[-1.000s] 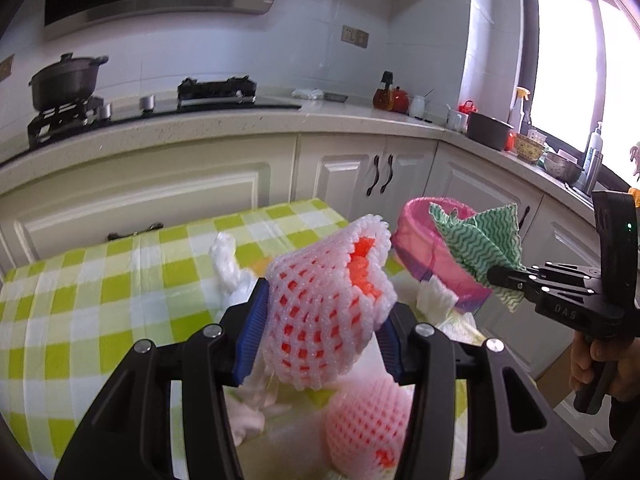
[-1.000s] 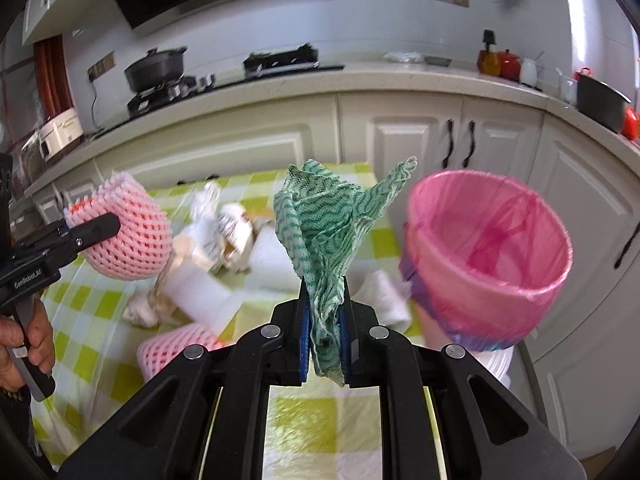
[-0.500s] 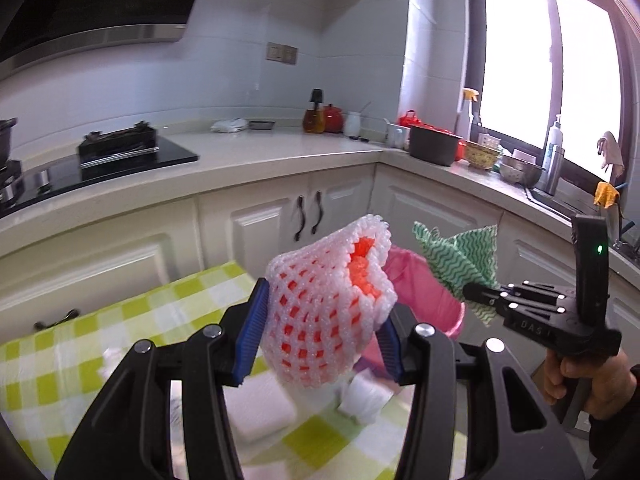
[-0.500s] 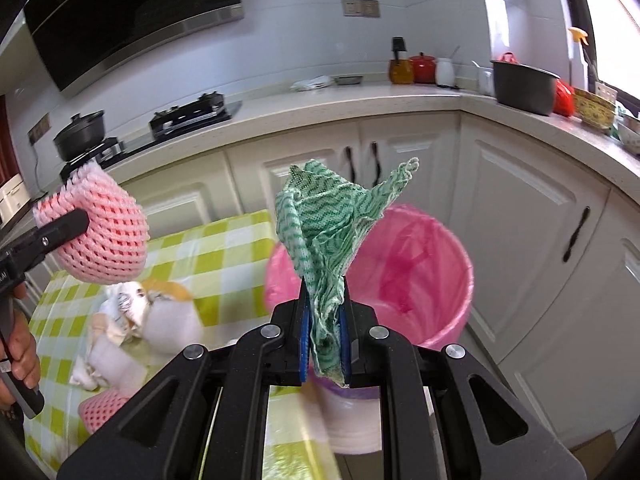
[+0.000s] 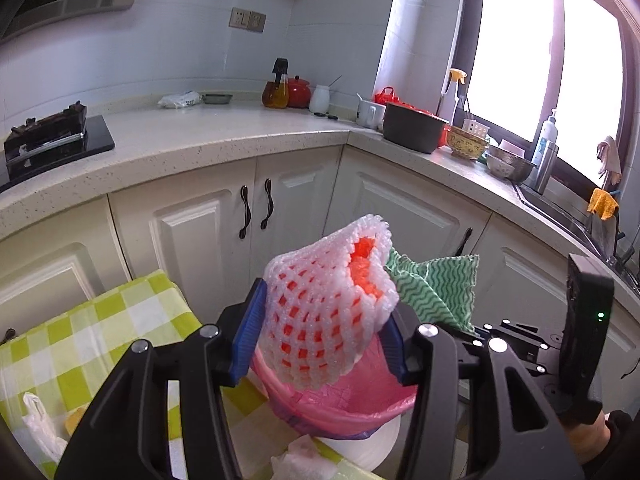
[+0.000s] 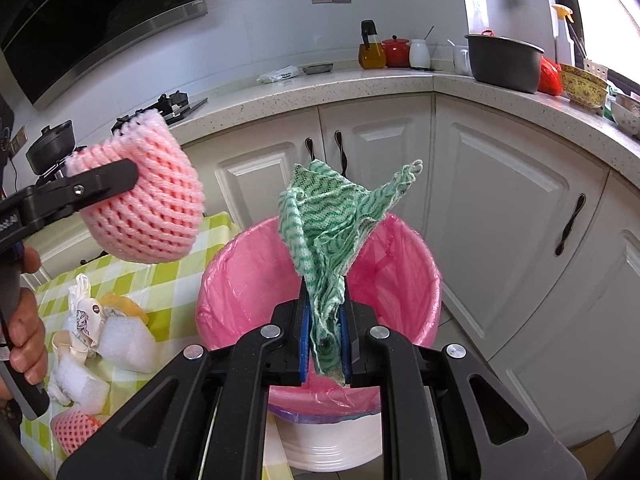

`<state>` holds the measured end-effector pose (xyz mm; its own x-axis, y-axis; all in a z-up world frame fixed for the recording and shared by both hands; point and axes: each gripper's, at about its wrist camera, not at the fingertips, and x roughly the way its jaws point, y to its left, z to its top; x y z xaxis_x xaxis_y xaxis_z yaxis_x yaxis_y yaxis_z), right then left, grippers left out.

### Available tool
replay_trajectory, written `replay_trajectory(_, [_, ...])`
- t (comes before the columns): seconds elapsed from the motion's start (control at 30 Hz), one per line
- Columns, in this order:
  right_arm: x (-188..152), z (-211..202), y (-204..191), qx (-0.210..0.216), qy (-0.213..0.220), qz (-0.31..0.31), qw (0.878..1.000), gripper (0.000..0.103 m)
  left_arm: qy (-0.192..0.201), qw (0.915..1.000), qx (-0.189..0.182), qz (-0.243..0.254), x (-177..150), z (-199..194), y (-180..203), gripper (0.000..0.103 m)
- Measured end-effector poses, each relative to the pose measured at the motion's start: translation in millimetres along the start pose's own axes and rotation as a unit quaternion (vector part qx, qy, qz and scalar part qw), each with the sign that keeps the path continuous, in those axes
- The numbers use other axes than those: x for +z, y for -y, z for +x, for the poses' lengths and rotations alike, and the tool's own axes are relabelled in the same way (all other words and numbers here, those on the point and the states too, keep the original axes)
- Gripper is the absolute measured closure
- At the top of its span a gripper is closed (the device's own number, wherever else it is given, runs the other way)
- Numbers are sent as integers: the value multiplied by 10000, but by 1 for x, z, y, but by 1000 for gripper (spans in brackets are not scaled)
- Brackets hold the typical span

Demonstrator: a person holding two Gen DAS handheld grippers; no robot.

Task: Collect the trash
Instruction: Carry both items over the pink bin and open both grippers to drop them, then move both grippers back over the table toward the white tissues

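My left gripper (image 5: 320, 332) is shut on a pink foam fruit net (image 5: 326, 312), held above the near rim of the pink-lined trash bin (image 5: 344, 404). In the right wrist view the net (image 6: 148, 208) hangs left of the bin (image 6: 248, 280), over the table edge. My right gripper (image 6: 325, 344) is shut on a green wavy-patterned cloth (image 6: 332, 232), held over the bin's near rim. The cloth also shows in the left wrist view (image 5: 436, 292), just right of the net.
A table with a green checked cloth (image 6: 176, 280) stands left of the bin and carries white foam pieces (image 6: 124, 344), a plastic bag (image 6: 80, 292) and another pink net (image 6: 74, 432). White cabinets (image 6: 500, 200) and a cluttered counter (image 5: 416, 132) lie behind.
Both grippers have swung right from over the table toward the bin, each still holding its item. The bin now lies directly below and in front of them.
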<state>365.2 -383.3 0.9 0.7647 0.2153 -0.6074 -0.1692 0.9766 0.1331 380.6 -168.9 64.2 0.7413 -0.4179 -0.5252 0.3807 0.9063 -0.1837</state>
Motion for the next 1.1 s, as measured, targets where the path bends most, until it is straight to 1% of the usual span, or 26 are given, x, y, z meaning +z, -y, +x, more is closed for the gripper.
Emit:
replay_trajectory(0.1, [0,3,1,-44,-14,-57,10000,87,-120,9999,-19,-36,-1,14,-1,47])
replay_trajectory(0.17, [0,6,3,-73,-51,-5,10000,84,-215,9998,-7,-57,-3,23,-3,32])
replay_trajectory(0.23, [-2,8,4,-100,-76,1,9999,75,-303,9995,-22,-113,-5,28,-6,30])
replay_trajectory(0.3, [-3,9,6,-157,-73,38,9998,55,-348,9992,-46,-173,-7,30,-10,30])
replay_trajectory(0.33, [-4,9,7,-191,-68,66,9998,52,-351,9992,-40,-168,-9,30,-11,28])
replay_trajectory(0.5, [-6,4,6,-218,-6,159,9996,52,-277,9992,-18,-274,-11,16,-19,27])
replay_trajectory(0.67, [-14,-8,-5,-220,42,117,9997,52,-64,9986,152,-497,-18,-21,-41,27])
replay_trajectory(0.73, [-19,-14,-15,-215,102,53,9997,50,43,9981,318,-524,-22,-40,-49,24])
replay_trajectory(0.83, [-28,-26,-33,-135,235,-79,9996,47,216,9960,673,-555,-35,-77,-67,23])
replay_trajectory(0.93, [-38,-37,-51,47,367,-144,9992,40,349,9924,1024,-584,-49,-110,-83,22])
replay_trajectory(1.03, [-49,-44,-71,237,403,-279,9985,39,451,9877,1369,-606,-65,-143,-96,22])
replay_trajectory(1.1, [-57,-47,-84,397,377,-349,9979,38,509,9849,1523,-642,-77,-162,-104,19])
